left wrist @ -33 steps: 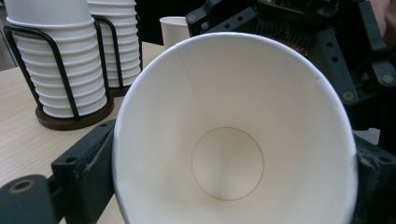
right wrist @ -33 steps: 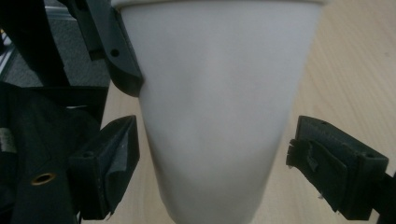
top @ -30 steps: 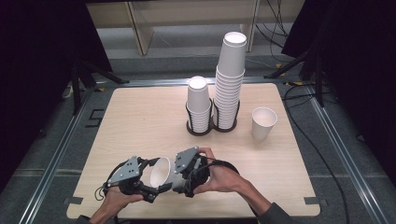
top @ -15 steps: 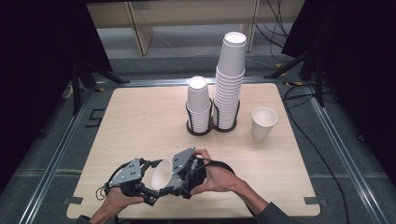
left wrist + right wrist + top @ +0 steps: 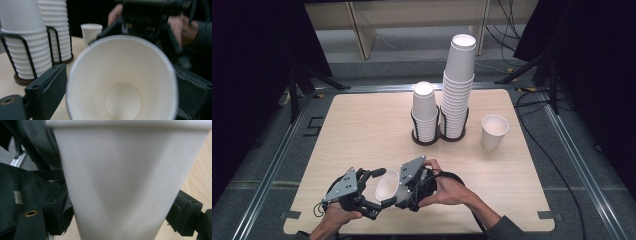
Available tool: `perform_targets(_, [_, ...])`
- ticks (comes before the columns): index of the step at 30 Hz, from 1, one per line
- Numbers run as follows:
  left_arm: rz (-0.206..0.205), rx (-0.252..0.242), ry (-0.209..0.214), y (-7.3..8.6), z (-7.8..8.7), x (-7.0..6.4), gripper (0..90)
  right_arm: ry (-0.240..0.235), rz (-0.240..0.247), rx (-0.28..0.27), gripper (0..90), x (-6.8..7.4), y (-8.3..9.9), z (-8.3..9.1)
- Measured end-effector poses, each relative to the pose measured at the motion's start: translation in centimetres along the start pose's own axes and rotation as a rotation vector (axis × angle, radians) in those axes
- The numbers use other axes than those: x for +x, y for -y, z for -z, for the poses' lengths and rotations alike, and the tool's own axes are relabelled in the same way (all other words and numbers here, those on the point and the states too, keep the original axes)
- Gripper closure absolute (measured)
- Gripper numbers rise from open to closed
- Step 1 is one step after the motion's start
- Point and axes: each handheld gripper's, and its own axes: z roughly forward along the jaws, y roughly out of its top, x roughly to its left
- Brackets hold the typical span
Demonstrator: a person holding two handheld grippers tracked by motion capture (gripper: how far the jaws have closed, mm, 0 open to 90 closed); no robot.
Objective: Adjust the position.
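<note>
A white paper cup (image 5: 387,186) lies on its side in the air, low over the table's front edge between my two grippers. Its mouth faces my left gripper (image 5: 382,188), whose jaws sit against the rim on either side. In the left gripper view I look straight into the cup (image 5: 120,75) held by the left gripper (image 5: 120,87). My right gripper (image 5: 398,192) grips the cup's narrow end. In the right gripper view the cup's wall (image 5: 125,170) is pressed between the right gripper (image 5: 120,217) pads.
On the wooden table (image 5: 362,130), a black wire holder (image 5: 438,135) at the back carries a short cup stack (image 5: 424,107) and a tall cup stack (image 5: 458,85). A single upright cup (image 5: 493,131) stands to their right. Metal rails border the table.
Both hands and the cup have drifted slightly toward the front-left of the table. The cup stays between the two grippers.
</note>
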Motion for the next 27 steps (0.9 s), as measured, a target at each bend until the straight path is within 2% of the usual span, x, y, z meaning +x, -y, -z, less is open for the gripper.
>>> perform_targets(1, [-0.01,-0.013,-0.007,-0.1,0.2,0.1,7.9,-0.002,-0.014,-0.008,20.3,-0.2,0.3,0.1])
perform_targets(3, [0.006,-0.036,-0.008,-0.2,0.4,0.2,11.6,0.008,-0.042,-0.029,20.1,-0.5,0.8,0.3])
perform_targets(4, [0.012,-0.041,-0.014,-0.2,0.5,0.2,15.0,0.026,-0.058,-0.039,20.0,-0.7,1.1,0.5])
perform_targets(6, [0.02,-0.045,-0.028,-0.2,0.6,0.4,13.3,0.059,-0.09,-0.074,19.9,-1.3,1.5,0.9])
perform_targets(10, [0.062,-0.053,-0.066,0.0,0.8,0.9,14.0,0.141,-0.141,-0.132,19.5,-2.2,2.7,1.9])
perform_targets(13, [0.069,-0.037,-0.106,0.1,1.0,1.2,14.1,0.212,-0.185,-0.181,19.5,-2.7,3.7,2.7])
perform_targets(14, [0.069,-0.038,-0.118,0.2,0.9,1.3,14.2,0.242,-0.215,-0.206,19.4,-2.8,4.0,3.1])
perform_targets(17, [0.078,-0.027,-0.157,0.3,1.1,1.6,14.2,0.314,-0.231,-0.262,19.3,-3.2,5.0,4.0])
perform_targets(20, [0.083,-0.034,-0.196,0.4,1.2,1.9,14.2,0.36,-0.268,-0.309,19.2,-3.3,6.1,5.0])
perform_targets(22, [0.09,-0.025,-0.229,0.5,1.4,2.1,14.1,0.412,-0.283,-0.328,19.1,-3.4,6.9,5.7])
perform_targets(23, [0.092,-0.022,-0.235,0.5,1.4,2.2,14.1,0.419,-0.315,-0.346,19.1,-3.4,7.5,6.1])
perform_targets(25, [0.091,-0.007,-0.251,0.6,1.4,2.3,14.1,0.457,-0.317,-0.365,19.2,-3.4,8.1,6.6])
perform_targets(27, [0.087,0.008,-0.265,0.8,1.3,2.4,14.2,0.476,-0.354,-0.377,19.1,-3.2,8.9,7.2])
